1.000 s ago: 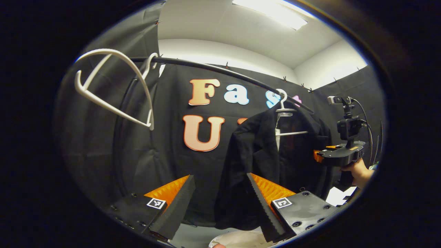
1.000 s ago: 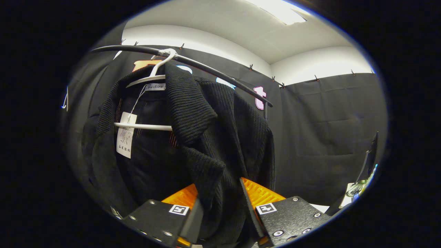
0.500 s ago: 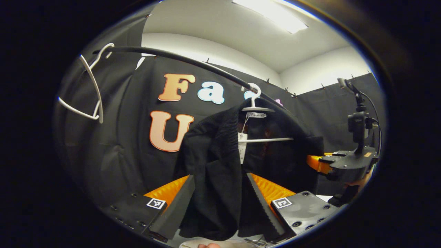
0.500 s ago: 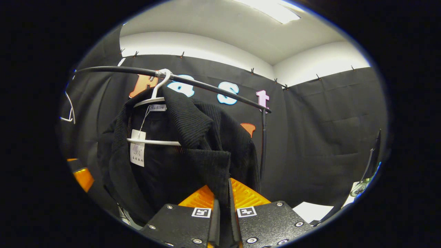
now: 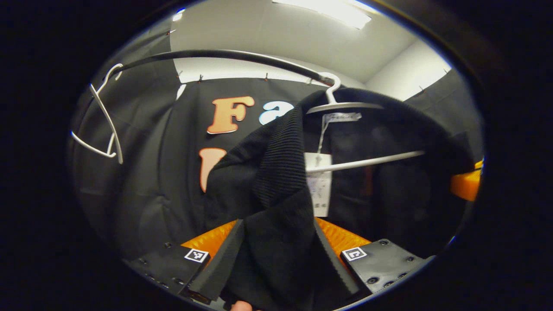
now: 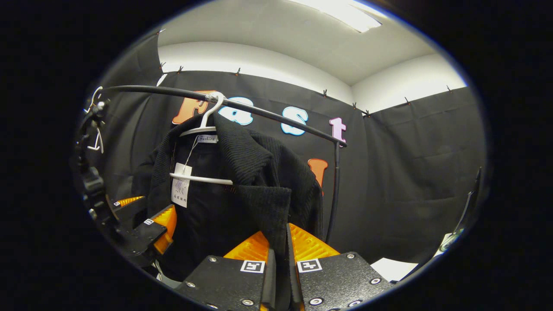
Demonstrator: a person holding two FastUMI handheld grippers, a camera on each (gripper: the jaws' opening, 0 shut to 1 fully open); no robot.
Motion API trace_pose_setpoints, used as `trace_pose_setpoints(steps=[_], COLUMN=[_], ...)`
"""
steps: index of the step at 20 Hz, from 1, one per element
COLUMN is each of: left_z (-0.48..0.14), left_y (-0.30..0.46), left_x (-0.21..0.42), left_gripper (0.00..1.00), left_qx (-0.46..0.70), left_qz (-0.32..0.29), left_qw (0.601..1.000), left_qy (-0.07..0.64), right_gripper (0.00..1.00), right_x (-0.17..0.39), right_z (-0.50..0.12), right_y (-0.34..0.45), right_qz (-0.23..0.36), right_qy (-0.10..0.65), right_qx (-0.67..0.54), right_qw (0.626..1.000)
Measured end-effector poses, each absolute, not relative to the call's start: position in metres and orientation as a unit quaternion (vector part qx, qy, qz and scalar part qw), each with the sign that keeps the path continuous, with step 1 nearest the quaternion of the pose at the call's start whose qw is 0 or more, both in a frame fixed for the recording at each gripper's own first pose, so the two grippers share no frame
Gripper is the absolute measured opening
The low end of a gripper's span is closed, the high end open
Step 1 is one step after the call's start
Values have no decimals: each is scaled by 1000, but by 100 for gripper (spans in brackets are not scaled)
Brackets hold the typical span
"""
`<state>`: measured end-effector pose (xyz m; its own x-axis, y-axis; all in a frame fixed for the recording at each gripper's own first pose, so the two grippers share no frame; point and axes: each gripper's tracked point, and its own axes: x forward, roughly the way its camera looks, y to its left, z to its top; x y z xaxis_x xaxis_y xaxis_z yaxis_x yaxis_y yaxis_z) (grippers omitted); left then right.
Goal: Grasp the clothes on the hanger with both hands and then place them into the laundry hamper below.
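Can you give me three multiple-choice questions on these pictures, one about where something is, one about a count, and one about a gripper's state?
1. Where does the black jacket hang?
A. On a white hanger on the rail
B. Over a chair back
C. On a wall hook

2. How many white hangers are on the rail in the left gripper view?
A. One
B. Two
C. Four

3. How does the right gripper stand?
A. Wide open, away from the cloth
B. Shut on the jacket's front edge
C. Shut on the rail

Answers: 1 A, the hanger hooks over the rail and carries the jacket. 2 B, a bare hanger hangs at the far left and the other holds the jacket. 3 B, both fingers press together with the cloth between them.
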<state>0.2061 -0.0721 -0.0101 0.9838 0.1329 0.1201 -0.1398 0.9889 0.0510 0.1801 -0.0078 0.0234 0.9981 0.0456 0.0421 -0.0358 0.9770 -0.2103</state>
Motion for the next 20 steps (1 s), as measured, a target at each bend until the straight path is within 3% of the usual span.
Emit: trace_pose_setpoints(steps=[12,16,20], left_z=[37,35,33], left_y=[23,6,-4], left_x=[190,198,197], left_gripper=[96,37,20], left_qx=[100,113,92], left_qz=[141,113,97], left_qw=[977,981,986], left_qy=[-124,-112,-96], right_gripper=[13,13,13], right_x=[170,165,160], right_z=[40,46,54], right_y=[-14,-15,-18], right_qz=[23,22,20], right_qy=[-39,-44,-54], right_qx=[-101,-97,-96], right_qw=[994,994,994])
